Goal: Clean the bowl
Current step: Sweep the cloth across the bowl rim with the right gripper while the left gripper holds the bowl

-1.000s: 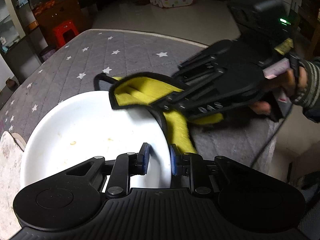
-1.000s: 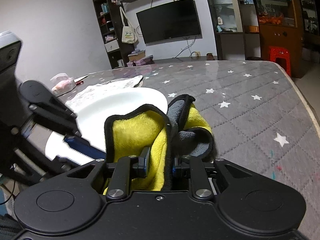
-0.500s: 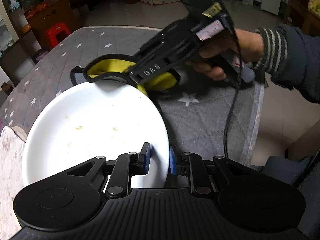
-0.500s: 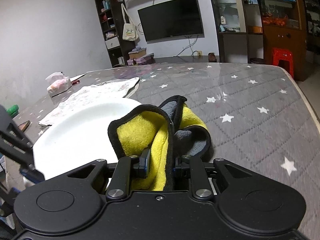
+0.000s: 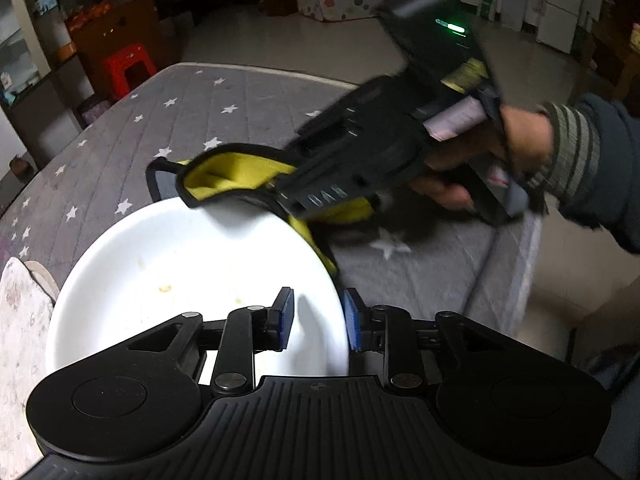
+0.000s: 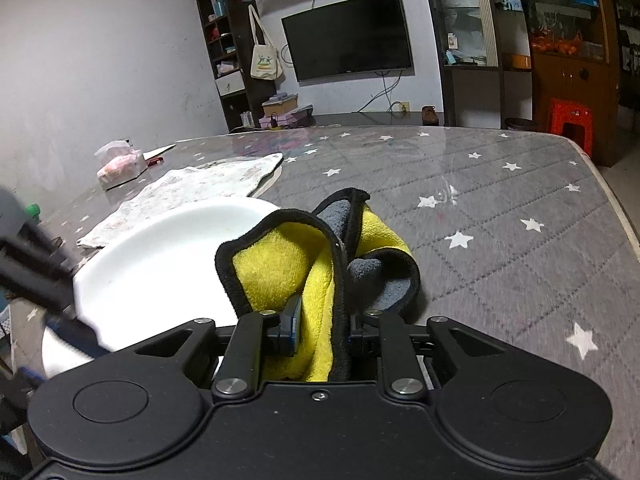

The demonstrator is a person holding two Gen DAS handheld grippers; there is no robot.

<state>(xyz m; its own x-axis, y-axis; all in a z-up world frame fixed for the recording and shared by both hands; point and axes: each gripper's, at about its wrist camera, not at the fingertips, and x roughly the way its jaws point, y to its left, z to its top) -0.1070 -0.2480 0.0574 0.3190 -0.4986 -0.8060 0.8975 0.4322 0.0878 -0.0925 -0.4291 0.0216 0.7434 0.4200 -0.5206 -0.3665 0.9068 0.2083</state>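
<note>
A white bowl (image 5: 180,272) with a few small food specks sits on the grey star-patterned table (image 5: 200,120). My left gripper (image 5: 318,318) straddles its near right rim. Its jaws are opening; the blue pads (image 5: 285,316) stand a little off the rim between them. In the right wrist view, my right gripper (image 6: 324,328) is shut on a folded yellow cloth (image 6: 280,272) with grey backing and black trim. The cloth (image 5: 236,172) lies over the bowl's (image 6: 160,264) far right rim. A person's hand (image 5: 500,152) in a striped cuff holds that gripper, which is motion-blurred.
A pale patterned mat (image 6: 200,188) lies beside the bowl on its left. A tissue pack (image 6: 120,164) sits further back near the wall. The table's edge (image 5: 520,260) runs close on the right of the bowl. A red stool (image 5: 128,68) stands beyond the far end.
My left gripper's jaws have widened around the bowl's rim. The right gripper swept the cloth along the far rim, lifting back and coming down again toward the right side.
</note>
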